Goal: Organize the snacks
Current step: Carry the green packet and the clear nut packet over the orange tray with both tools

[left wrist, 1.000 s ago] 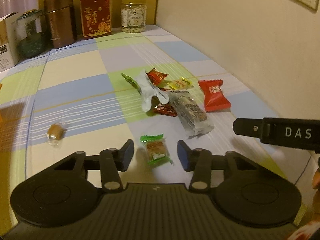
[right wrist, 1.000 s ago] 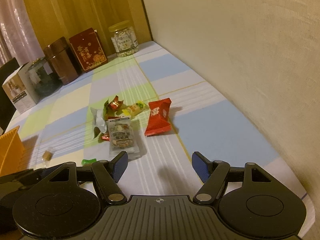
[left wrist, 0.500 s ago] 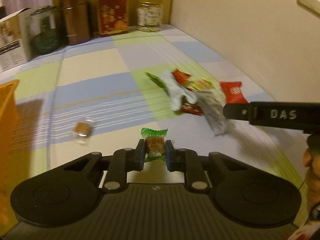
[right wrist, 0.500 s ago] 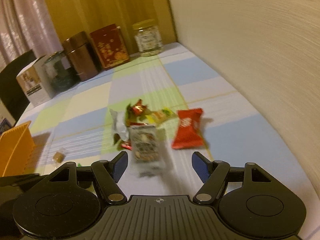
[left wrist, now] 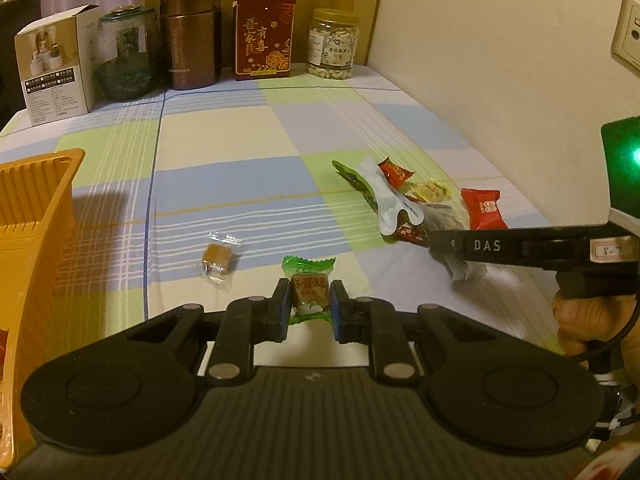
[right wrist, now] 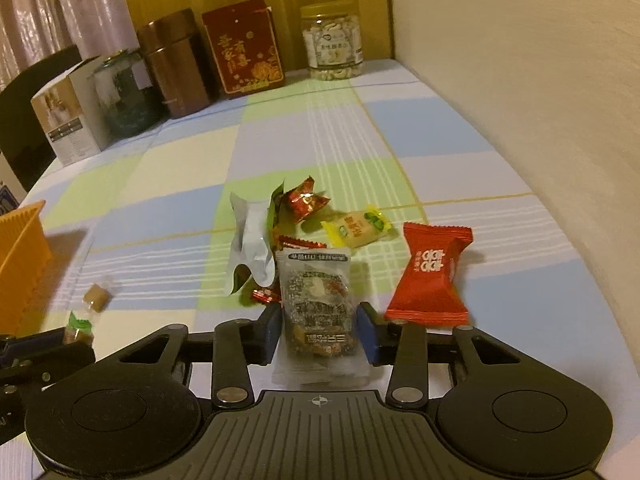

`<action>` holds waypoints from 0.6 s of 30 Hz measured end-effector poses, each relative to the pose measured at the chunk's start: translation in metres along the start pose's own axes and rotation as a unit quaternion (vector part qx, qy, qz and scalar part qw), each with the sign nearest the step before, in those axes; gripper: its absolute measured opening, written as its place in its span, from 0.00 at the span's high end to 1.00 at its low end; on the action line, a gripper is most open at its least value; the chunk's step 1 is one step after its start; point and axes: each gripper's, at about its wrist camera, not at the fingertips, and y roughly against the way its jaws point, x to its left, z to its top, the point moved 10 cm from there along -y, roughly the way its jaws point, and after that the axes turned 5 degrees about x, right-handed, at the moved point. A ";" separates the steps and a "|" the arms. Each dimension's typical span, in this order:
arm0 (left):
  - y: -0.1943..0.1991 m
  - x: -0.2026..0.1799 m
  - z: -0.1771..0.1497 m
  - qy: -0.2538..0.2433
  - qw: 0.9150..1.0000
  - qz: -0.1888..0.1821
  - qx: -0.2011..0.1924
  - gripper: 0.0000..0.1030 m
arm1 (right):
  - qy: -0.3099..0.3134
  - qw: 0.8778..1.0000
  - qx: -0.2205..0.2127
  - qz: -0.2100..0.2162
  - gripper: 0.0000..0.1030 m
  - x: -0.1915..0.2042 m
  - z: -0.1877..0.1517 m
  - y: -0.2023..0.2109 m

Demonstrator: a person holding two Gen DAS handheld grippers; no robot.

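Firmly pinched between the blue pads of the left gripper (left wrist: 307, 310), a green-wrapped candy (left wrist: 308, 291) sits at the near edge of the checked tablecloth (left wrist: 224, 140). Beside it, the right gripper (right wrist: 320, 330) has just been closing its jaws around a clear nut-bar packet (right wrist: 318, 304), the pads at or nearly at its sides. A clear-wrapped brown candy (left wrist: 217, 259) lies loose to the left, near an orange basket (left wrist: 36, 216). Beyond the packet, a silver pouch (right wrist: 252, 240), a yellow sweet (right wrist: 356, 230) and a red-wrapped snack (right wrist: 430, 276) lie scattered, with a cashew jar (left wrist: 333, 44) by the wall.
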 end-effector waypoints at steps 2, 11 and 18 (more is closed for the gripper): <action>0.003 0.000 -0.002 0.002 1.000 -0.001 0.001 0.83 | -0.002 1.000 -0.003 -0.002 0.63 0.000 -0.002 0.006; 0.032 -0.002 -0.007 -0.001 1.000 -0.007 0.002 0.83 | -0.038 0.999 -0.006 0.001 0.63 0.004 -0.018 0.058; 0.075 0.001 -0.012 0.002 1.000 -0.009 -0.007 0.83 | -0.035 0.999 -0.028 0.016 0.63 0.031 -0.026 0.114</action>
